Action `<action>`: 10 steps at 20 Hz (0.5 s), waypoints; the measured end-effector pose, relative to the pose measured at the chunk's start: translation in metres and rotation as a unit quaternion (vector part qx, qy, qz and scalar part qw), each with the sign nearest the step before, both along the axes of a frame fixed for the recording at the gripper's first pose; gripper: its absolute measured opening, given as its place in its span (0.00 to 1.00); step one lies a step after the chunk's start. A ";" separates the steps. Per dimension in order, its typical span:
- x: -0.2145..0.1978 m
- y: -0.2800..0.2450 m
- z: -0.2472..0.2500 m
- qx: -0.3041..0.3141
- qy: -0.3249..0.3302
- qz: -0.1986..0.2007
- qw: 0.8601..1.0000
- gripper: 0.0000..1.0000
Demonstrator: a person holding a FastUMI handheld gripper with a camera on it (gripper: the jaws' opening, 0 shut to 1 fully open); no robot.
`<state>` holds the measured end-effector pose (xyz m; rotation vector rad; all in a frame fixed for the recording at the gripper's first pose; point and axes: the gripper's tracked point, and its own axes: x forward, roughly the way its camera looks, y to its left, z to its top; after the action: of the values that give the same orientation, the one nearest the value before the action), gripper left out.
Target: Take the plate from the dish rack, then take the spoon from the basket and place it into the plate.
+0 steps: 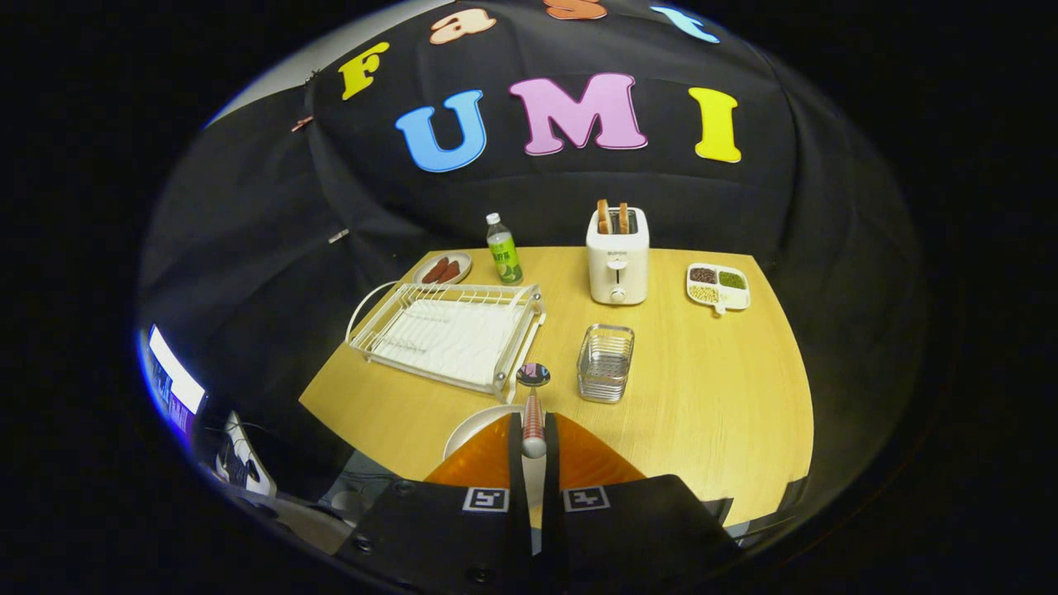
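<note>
The big dish rack (450, 335) sits far left on the table (702, 397). The plate (473, 430) lies near, partly hidden under the fingers. The small basket (605, 362) stands just right of the rack. The gripper (533, 438) is closed tight on the spoon (533, 413), holding its handle. The spoon looks light, stiff and slippery. Its bowl is hard to make out.
</note>
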<state>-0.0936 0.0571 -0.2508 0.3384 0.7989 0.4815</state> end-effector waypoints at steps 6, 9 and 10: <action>-0.022 0.043 -0.035 -0.034 0.018 0.046 0.998 0.09; -0.026 0.060 -0.053 -0.036 0.035 0.052 0.997 0.09; -0.025 0.062 -0.061 -0.043 0.039 0.052 0.997 0.09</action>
<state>-0.1190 0.1191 -0.3115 0.2384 0.9132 0.5325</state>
